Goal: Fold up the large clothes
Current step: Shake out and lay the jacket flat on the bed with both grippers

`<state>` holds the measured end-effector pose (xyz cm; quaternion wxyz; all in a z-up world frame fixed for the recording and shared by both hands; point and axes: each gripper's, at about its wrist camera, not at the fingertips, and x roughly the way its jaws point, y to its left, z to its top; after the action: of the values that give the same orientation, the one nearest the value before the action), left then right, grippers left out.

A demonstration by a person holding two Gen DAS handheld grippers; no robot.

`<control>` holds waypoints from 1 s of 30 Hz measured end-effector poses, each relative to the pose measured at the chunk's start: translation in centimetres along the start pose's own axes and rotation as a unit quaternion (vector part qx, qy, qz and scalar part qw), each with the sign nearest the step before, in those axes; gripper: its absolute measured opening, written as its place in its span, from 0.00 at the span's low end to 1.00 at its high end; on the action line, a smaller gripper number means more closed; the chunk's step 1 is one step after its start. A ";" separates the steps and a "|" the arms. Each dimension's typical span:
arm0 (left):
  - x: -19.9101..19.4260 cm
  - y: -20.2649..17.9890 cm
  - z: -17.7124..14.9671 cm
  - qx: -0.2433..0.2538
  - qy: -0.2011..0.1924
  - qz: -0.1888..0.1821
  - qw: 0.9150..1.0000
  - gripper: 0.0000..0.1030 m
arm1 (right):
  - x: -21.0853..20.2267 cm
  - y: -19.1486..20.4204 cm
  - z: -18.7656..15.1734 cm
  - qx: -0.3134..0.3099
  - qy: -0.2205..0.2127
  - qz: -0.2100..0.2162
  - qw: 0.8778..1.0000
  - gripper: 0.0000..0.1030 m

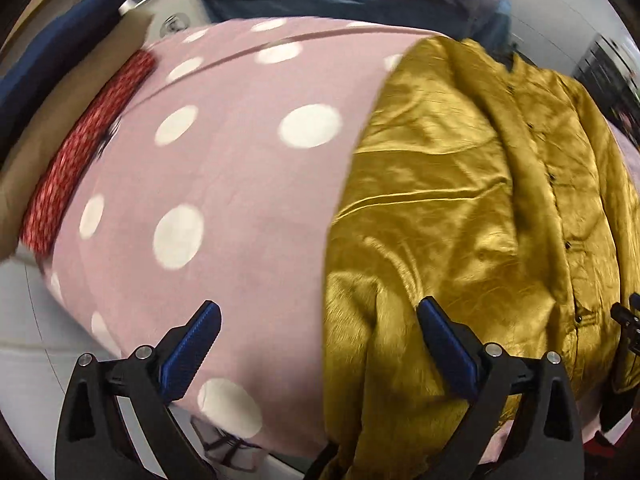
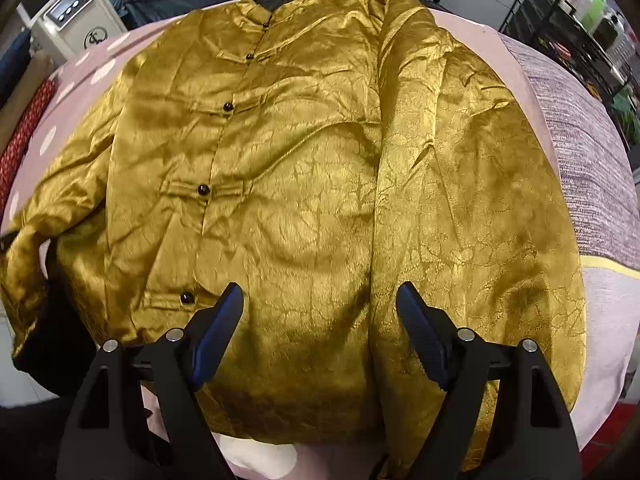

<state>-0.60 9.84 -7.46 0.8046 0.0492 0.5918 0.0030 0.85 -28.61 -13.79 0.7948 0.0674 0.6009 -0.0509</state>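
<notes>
Flat on the pink white-dotted sheet point(image 1: 224, 168) lies a shiny gold satin button-front jacket point(image 2: 320, 184). Both the left claw point(image 1: 318, 344) and right claw point(image 2: 320, 324) hover apart, empty, at its near hem.

Spread with a pink polka-dot cover point(image 1: 224, 168), a bed carried a gold satin jacket point(image 2: 304, 184) laid flat, buttoned front up, plus a grey knitted blanket point(image 2: 592, 168) alongside.

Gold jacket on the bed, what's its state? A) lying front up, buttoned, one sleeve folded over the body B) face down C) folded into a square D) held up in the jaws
A: the jacket lies front up with buttons closed, one sleeve laid over its body, both grippers open.
</notes>
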 end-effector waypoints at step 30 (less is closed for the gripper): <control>-3.8 9.2 11.1 -0.022 -0.093 0.080 0.992 0.11 | -3.0 -4.8 -1.0 0.091 -0.042 -0.016 0.995 0.76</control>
<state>9.34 17.91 0.23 0.8541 0.0788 0.5086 0.0755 -1.69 -33.14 -11.42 0.8089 0.1277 0.5610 -0.1207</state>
